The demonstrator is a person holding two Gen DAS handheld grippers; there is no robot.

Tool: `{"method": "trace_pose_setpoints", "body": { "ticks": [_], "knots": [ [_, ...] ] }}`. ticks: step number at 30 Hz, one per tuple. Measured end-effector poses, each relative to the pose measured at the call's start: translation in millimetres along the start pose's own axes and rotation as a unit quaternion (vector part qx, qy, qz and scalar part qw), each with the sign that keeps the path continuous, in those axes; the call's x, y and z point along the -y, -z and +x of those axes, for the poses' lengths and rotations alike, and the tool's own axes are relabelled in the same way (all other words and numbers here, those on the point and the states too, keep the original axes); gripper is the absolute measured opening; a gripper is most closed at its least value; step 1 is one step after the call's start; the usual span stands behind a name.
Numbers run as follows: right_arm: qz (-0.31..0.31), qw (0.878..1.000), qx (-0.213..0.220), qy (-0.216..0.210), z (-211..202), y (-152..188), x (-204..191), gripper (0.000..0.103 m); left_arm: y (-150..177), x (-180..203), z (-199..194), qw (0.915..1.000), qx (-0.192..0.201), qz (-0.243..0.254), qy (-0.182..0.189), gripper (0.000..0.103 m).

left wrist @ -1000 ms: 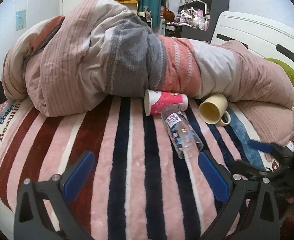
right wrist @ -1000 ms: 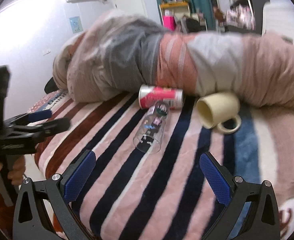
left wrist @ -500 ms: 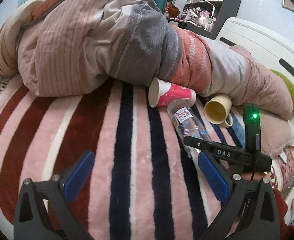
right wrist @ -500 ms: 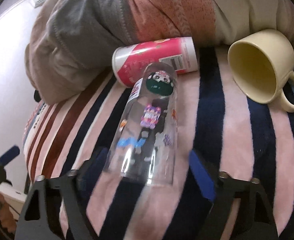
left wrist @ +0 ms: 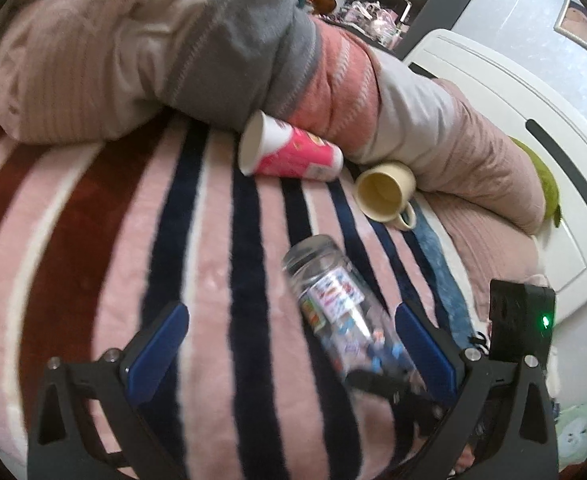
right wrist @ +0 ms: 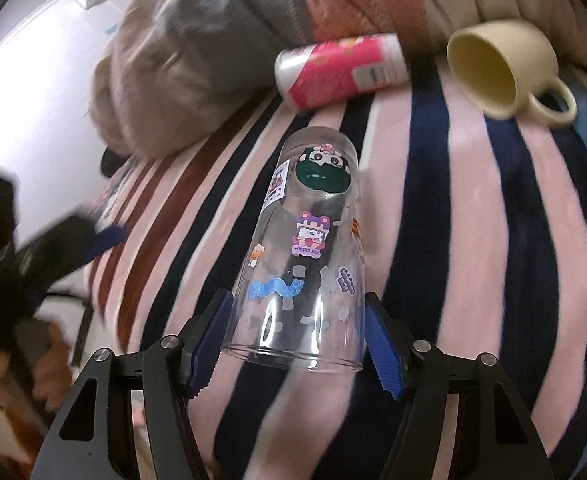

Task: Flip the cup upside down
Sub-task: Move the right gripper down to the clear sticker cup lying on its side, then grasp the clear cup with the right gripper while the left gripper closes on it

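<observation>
Right gripper closed on glass
My right gripper [right wrist: 295,344] has clamped the sticker-covered glass [right wrist: 307,256], pulling it clear of the pink cup [right wrist: 341,70].

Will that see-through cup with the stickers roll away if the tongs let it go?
Probably a little. The sticker cup is round and lies on its side, so it may roll, though the fuzzy striped blanket would likely slow it. Its clear wall looks smooth, so it might slip between the right tongs pinching it near the rim.
</observation>
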State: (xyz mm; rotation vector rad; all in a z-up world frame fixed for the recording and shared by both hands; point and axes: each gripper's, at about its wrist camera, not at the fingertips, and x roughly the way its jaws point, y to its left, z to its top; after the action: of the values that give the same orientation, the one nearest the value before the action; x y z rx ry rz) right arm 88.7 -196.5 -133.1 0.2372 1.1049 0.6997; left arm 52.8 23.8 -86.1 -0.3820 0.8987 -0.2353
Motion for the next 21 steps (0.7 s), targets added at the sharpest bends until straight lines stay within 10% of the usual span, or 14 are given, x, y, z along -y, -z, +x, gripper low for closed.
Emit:
{"method": "trace_pose_setpoints", "body": {
  "ticks": [11, 21],
  "knots": [
    [0.017, 0.998, -0.022, -0.059, 26.1, -20.2, 14.5, 0.07, -24.4, 7.3, 77.0, 0.9936, -0.099, -0.017, 0.053, 0.1],
    [0.027, 0.995, -0.028, -0.09, 37.1, -30.5, 19.0, 0.063, -40.8, 20.9, 134.5, 0.9862, -0.164, -0.007, 0.016, 0.068]
  ]
}}
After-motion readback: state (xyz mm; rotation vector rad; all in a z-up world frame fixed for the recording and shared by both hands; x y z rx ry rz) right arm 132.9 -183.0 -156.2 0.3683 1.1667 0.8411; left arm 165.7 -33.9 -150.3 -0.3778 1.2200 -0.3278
